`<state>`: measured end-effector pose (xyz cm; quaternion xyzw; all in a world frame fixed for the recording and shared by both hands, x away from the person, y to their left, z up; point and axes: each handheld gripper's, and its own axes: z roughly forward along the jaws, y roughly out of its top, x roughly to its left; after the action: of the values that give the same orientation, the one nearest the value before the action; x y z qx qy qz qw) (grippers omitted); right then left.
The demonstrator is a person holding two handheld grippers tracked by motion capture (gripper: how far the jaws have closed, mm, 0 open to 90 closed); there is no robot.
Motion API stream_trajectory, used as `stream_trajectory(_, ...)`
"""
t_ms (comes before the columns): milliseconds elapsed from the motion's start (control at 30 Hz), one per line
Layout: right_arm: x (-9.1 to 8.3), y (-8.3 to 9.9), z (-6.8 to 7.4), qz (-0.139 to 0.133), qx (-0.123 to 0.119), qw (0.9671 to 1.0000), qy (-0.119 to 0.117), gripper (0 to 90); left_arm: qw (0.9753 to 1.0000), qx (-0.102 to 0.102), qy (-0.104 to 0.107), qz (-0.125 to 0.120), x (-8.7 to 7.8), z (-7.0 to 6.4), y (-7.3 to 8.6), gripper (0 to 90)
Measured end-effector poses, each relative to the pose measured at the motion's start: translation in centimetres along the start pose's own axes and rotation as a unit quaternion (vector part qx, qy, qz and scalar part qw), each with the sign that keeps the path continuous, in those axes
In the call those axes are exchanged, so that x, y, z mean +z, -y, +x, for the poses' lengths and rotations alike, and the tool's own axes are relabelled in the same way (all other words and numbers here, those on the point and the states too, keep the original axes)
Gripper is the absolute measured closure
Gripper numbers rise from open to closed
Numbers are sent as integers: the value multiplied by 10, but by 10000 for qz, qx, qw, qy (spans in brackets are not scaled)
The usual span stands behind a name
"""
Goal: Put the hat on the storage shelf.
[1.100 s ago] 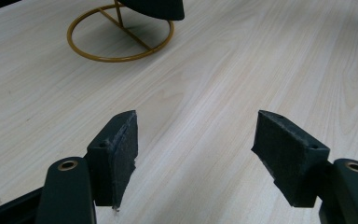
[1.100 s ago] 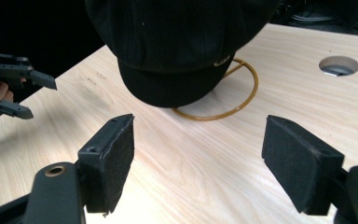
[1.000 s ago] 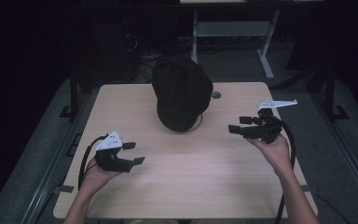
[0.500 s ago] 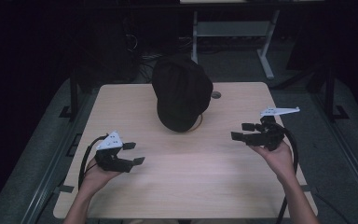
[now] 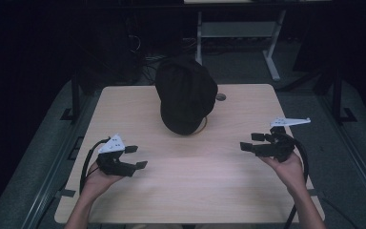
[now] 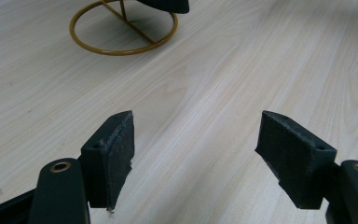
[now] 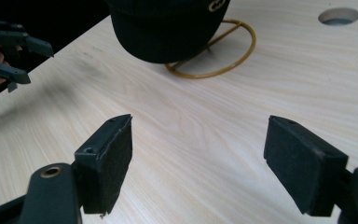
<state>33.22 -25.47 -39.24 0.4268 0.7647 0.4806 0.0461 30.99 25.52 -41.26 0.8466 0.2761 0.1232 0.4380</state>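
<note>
A black cap (image 5: 186,98) sits on a gold wire stand at the far middle of the light wooden table (image 5: 195,191). The stand's ring base (image 6: 123,28) rests flat on the wood. My left gripper (image 5: 137,156) is held low at the front left, open, with nothing between its pads (image 6: 116,154). My right gripper (image 5: 249,141) hovers at the right, also open and empty, and points toward the cap (image 7: 168,28) and the ring base (image 7: 214,51). In the right gripper view the left gripper (image 7: 9,51) shows far off at the left edge.
A round cable hole (image 5: 220,97) lies in the tabletop just right of the cap, also seen as the hole (image 7: 339,15). Behind the table stands a white desk frame (image 5: 271,57). Dark floor surrounds the table on all sides.
My right gripper has come down and back toward the front edge, staying open. The left gripper and the cap have not moved.
</note>
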Motion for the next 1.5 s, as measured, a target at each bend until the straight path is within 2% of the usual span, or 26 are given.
stream_trajectory(300, -4, 19, -6, 15, 127, 9999, 35, 226, 10000, -46, -14, 9, 0, 0, 1, 254)
stream_trajectory(767, -7, 45, -8, 23, 279, 9996, -14, 226, 10000, -36, -38, 43, 0, 1, 2, 246)
stream_trajectory(1233, -13, 65, 4, 22, 191, 9998, -69, 225, 10000, -52, -31, 59, 2, 0, 3, 244)
stream_trajectory(1500, -17, 75, 11, 7, 223, 9997, -120, 219, 9999, -115, -25, 48, 4, -1, 4, 244)
